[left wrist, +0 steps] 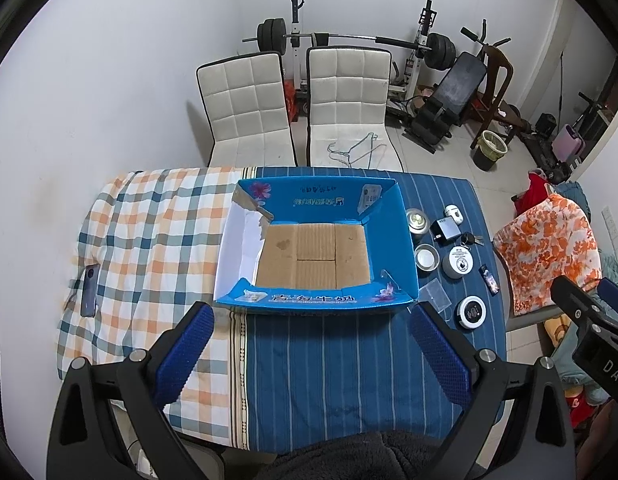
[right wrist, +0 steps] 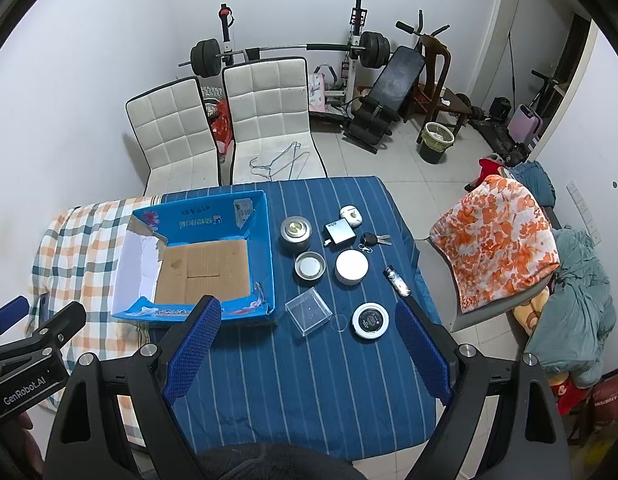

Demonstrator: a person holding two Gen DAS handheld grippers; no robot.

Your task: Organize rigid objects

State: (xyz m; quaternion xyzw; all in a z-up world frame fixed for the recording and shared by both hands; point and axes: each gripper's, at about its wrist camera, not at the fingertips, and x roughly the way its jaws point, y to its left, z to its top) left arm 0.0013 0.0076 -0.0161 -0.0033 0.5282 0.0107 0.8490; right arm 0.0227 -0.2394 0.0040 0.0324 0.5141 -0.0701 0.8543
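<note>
two hand-held grippers are hovering above a tabletop draped in blue striped cloth, the left hand-held gripper and the right hand-held gripper both spread wide with nothing between their blue pads. the open blue cardboard box with a bare brown floor is sitting left of centre in the right wrist view and is holding nothing, so the sorting is judged to be not yet begun, with every piece still waiting to be moved.

lying on the cloth to the right of the box are nine small rigid items, one of each: a round grey metal tin with a brass centre, a shallow round metal lid, a white round jar, a clear square plastic case, a round black-and-white compact, a silver rectangular charger, a white earbud case, a black car key with metal keys and a small dark lighter. two white padded chairs are standing beyond the far edge.
</note>
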